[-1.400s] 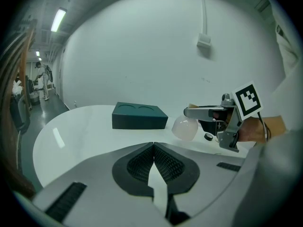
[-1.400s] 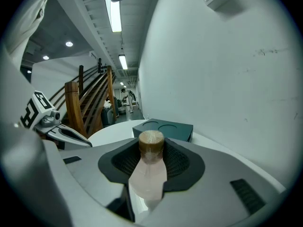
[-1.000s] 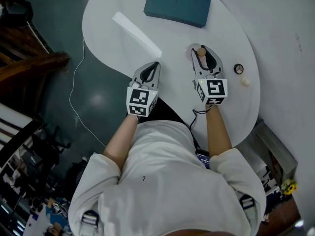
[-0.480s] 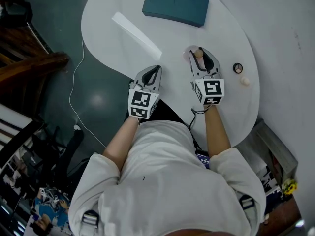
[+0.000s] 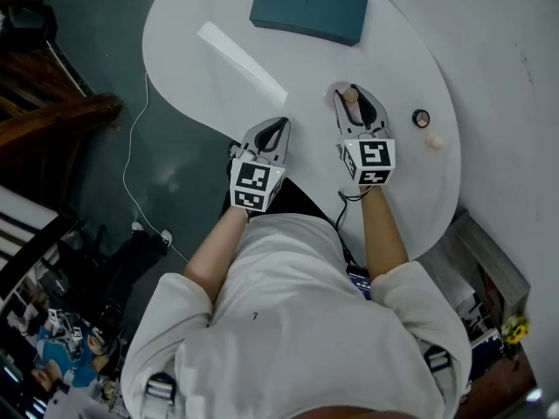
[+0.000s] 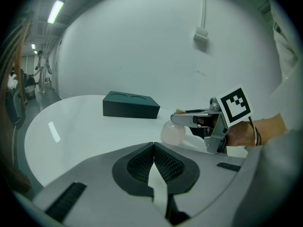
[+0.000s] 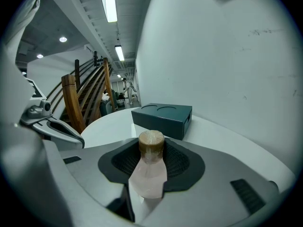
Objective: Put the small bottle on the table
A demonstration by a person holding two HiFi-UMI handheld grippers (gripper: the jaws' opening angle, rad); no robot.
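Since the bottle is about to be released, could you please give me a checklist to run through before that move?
1. Grip: the right gripper is closed on the small bottle: ok.
2. The bottle is upright, with the cork on top: ok.
3. The table is bare beneath the bottle: ok.
4. The bottle's base rests on the table: cannot tell.
5. The left gripper is shut, empty and off to the side: ok.
6. The teal box and the small round object are apart from the spot: ok.
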